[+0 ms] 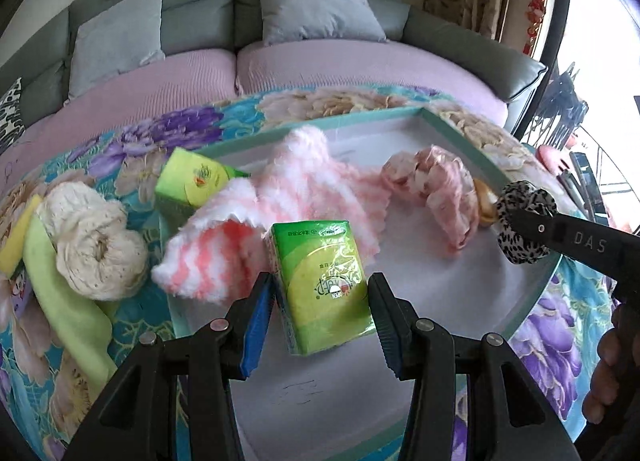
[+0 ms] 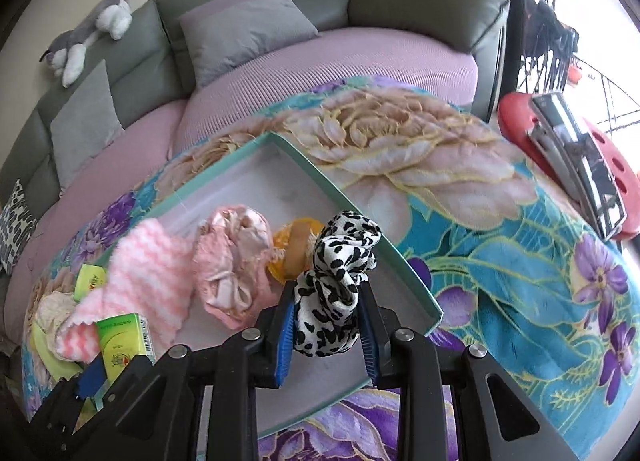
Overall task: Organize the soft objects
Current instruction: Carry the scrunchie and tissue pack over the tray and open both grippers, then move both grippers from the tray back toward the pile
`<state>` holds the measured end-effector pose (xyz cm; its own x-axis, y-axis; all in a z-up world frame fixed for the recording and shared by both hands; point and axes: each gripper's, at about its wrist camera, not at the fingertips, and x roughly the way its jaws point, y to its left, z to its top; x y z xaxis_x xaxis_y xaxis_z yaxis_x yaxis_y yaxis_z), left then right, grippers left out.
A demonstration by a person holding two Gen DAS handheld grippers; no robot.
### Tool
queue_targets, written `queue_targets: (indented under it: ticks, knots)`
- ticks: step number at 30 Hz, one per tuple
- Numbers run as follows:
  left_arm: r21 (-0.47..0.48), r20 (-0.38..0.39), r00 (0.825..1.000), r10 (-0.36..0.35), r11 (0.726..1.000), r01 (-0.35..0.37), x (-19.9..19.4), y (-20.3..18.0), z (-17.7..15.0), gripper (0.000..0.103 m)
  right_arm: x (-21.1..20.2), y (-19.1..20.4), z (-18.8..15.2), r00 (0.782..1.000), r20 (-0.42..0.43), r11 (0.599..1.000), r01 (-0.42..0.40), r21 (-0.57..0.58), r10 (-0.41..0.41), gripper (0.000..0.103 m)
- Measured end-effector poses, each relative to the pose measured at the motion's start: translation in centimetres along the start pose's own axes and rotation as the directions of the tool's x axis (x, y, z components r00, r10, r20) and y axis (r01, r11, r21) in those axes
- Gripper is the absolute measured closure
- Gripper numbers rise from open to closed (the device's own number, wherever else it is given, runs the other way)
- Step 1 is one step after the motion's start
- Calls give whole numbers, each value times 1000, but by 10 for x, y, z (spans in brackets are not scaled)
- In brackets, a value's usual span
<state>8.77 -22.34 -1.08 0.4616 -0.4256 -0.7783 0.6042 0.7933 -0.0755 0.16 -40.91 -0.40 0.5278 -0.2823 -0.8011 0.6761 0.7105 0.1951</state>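
Note:
My left gripper [image 1: 320, 301] is shut on a green tissue pack [image 1: 320, 277], held just above the near part of a shallow white tray with a teal rim [image 1: 448, 129]. My right gripper [image 2: 326, 329] is shut on a leopard-print scrunchie [image 2: 336, 281], over the tray's right side. In the tray lie a pink-and-white fluffy cloth [image 1: 280, 197], a pink satin scrunchie [image 1: 436, 189] and an orange item [image 2: 296, 245] partly hidden behind it. A second green tissue pack [image 1: 188, 181] leans at the tray's left edge.
The tray sits on a floral blanket [image 2: 500, 229]. Left of the tray lie a cream lace scrunchie [image 1: 96, 245] and a green-yellow cloth [image 1: 60, 301]. A grey sofa with cushions [image 1: 316, 9] stands behind. A red stool with a device [image 2: 572, 165] is at the right.

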Motion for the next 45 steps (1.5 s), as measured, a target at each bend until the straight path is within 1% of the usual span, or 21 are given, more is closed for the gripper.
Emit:
queue_targets:
  ticks: [4, 11, 14, 16, 17, 18, 21, 25, 28, 32, 35, 38, 42, 44, 45]
  knots:
    - [-13, -7, 1000, -12, 1000, 12, 1, 3, -1, 52, 8, -4, -3, 999, -35, 1000, 1, 15, 0, 71]
    - [-13, -10, 1000, -18, 1000, 18, -1, 3, -1, 52, 5, -1, -2, 999, -33, 1000, 6, 4, -6, 69]
    - [-13, -7, 1000, -23, 1000, 23, -4, 3, -1, 51, 1, 1, -1, 1000, -30, 1000, 8, -3, -9, 64]
    - [-17, -5, 1000, -26, 1000, 26, -6, 4, -1, 48, -2, 2, 0, 1000, -30, 1000, 8, -7, -8, 54]
    - [-17, -3, 1000, -27, 999, 27, -8, 4, 0, 46, -4, 3, 0, 1000, -26, 1000, 7, -9, -7, 52]
    - [-19, 4, 1000, -25, 999, 26, -10, 5, 0, 44, -7, 4, 1, 1000, -19, 1000, 7, -11, -7, 49]
    - [-22, 17, 999, -29, 999, 29, -16, 6, 2, 39, -13, 7, 3, 1000, -5, 1000, 4, -18, -4, 46]
    - [-28, 40, 999, -34, 999, 35, -27, 9, 5, 36, -25, 11, 6, 1000, 17, 1000, -7, -22, 8, 44]
    - [-40, 79, 996, -35, 998, 38, -41, 14, 9, 36, -36, 15, 8, 999, 40, 999, -23, -28, 24, 44]
    - [-122, 148, 989, -20, 992, 39, -62, 33, 13, 36, -49, 28, 9, 997, 69, 997, -41, -66, 45, 44]
    - [-177, 158, 987, 17, 984, 11, -71, 51, 15, 36, -53, 38, 8, 995, 78, 994, -56, -95, 64, 44]
    - [-218, 152, 986, 72, 975, -37, -76, 68, 14, 36, -52, 47, 7, 995, 71, 991, -68, -114, 76, 44]
    - [-270, 152, 978, 139, 958, -94, -85, 90, 13, 36, -55, 64, 3, 991, 69, 984, -100, -148, 111, 44]
    - [-300, 148, 971, 189, 944, -138, -89, 102, 11, 33, -56, 74, 1, 988, 65, 978, -129, -164, 141, 43]
    - [-320, 147, 966, 213, 934, -157, -92, 109, 10, 28, -57, 78, 0, 986, 61, 975, -140, -170, 152, 37]
